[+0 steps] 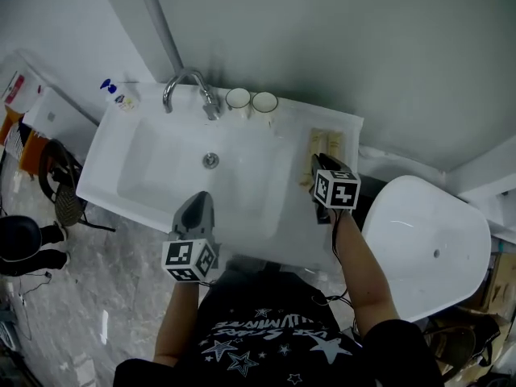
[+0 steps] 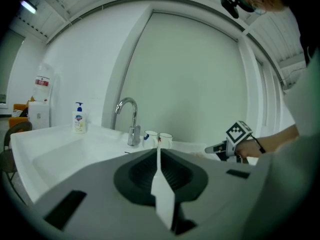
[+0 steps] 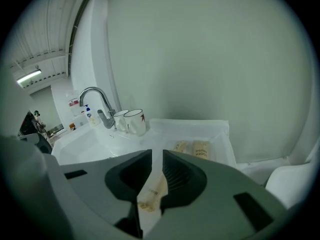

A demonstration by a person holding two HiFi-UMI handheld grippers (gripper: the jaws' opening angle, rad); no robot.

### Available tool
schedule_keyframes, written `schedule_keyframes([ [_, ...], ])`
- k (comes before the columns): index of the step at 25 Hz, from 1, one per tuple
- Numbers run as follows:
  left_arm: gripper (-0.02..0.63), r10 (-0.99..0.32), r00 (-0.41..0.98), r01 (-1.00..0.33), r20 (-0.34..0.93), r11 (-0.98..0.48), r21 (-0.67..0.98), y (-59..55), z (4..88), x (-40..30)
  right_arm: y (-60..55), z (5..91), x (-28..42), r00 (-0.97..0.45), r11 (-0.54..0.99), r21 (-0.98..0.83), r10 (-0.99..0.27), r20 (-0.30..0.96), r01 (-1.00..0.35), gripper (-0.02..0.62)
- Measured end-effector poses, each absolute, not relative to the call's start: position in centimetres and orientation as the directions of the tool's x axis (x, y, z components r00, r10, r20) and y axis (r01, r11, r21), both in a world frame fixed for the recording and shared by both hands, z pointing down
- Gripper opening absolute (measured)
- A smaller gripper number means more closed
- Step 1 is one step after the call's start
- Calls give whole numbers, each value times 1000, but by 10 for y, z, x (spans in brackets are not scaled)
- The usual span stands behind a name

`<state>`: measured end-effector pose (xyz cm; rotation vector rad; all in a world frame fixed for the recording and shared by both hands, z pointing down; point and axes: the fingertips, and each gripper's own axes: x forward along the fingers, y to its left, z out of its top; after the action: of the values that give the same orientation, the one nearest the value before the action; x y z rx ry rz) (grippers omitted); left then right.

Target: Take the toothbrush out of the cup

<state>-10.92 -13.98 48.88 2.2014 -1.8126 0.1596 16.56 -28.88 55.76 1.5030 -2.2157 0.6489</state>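
Two white cups (image 1: 238, 98) (image 1: 264, 101) stand side by side behind the faucet; no toothbrush shows in them. They also appear in the left gripper view (image 2: 151, 138) and in the right gripper view (image 3: 136, 121). My left gripper (image 1: 197, 200) hovers over the sink's front part, its jaws shut with nothing between them (image 2: 158, 151). My right gripper (image 1: 317, 161) hangs over the sink's right ledge, where beige toothbrush packets (image 1: 326, 146) (image 3: 201, 149) lie. Its jaws stand apart (image 3: 157, 156). One more packet (image 3: 152, 191) shows through the gap, apparently lying below it.
A chrome faucet (image 1: 187, 87) and a soap bottle (image 1: 119, 93) stand at the back of the white sink (image 1: 113, 160). A white toilet lid (image 1: 427, 244) is close on the right. A chair (image 1: 60, 184) stands at the left.
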Motion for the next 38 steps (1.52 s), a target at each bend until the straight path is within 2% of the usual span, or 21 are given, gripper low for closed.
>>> schedule_keyframes([
  [18, 28, -973, 124, -983, 196, -94, 156, -71, 471, -140, -246, 527, 116, -435, 437, -122, -745, 505, -891, 72],
  [27, 29, -980, 85, -986, 182, -56, 159, 0, 468, -144, -176, 514, 94, -505, 504, -134, -732, 457, -853, 69],
  [38, 29, -983, 10, -987, 183, 20, 161, 104, 464, -140, -57, 492, 46, -646, 649, -137, -666, 373, -748, 21],
])
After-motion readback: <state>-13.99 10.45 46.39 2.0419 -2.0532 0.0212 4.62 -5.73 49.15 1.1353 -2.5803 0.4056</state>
